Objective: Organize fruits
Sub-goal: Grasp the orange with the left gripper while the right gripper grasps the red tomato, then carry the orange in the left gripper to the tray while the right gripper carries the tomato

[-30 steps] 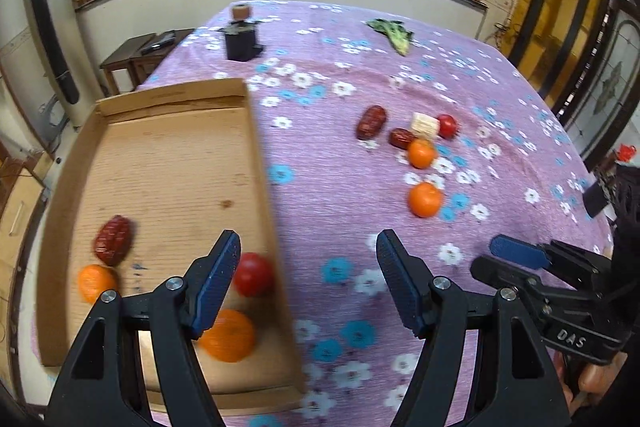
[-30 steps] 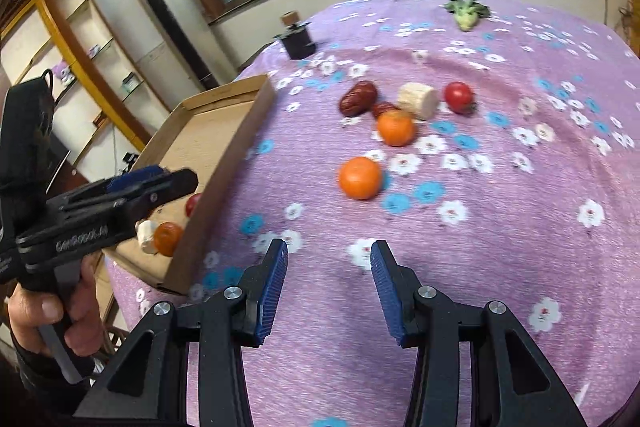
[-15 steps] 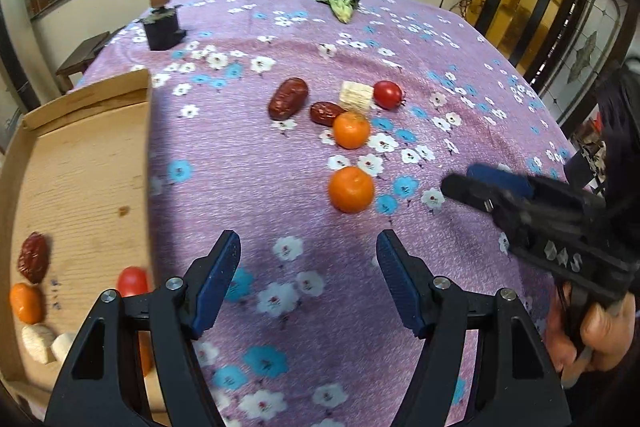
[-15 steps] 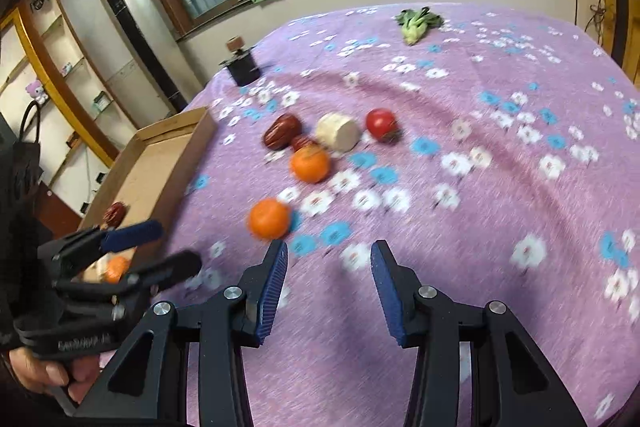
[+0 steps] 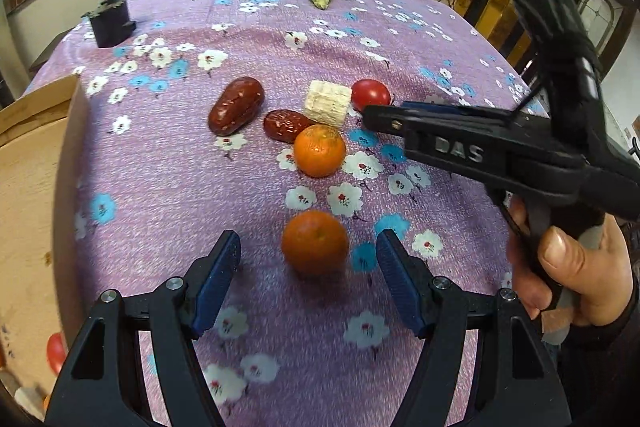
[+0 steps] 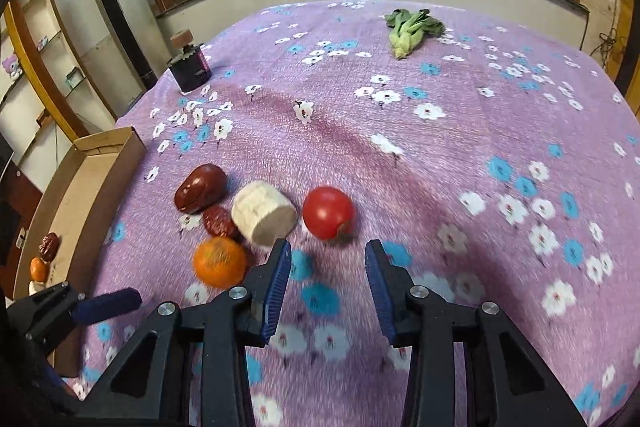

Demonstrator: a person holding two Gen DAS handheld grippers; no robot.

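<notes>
A purple flowered surface point(image 5: 168, 187) holds a round orange point(image 5: 315, 241) just ahead of the left gripper point(image 5: 308, 259), jaws spread and empty. The right gripper point(image 6: 327, 263), jaws closing but apart, points at a shiny tomato point(image 6: 328, 213). The box point(image 6: 86, 187) sits at the left edge

The left gripper point(image 5: 308, 263) now frames the near orange point(image 5: 315, 241), leaving the tray point(image 5: 28, 163) at frame left; the right gripper point(image 6: 327, 267), its jaws just narrowing and empty, nears the tomato point(image 6: 328, 213).

Purple floral tablecloth point(image 6: 460, 155) under oranges point(image 5: 315, 242), dates point(image 5: 236, 105), tomato point(image 6: 328, 213), cardboard tray point(image 6: 92, 187)
</notes>
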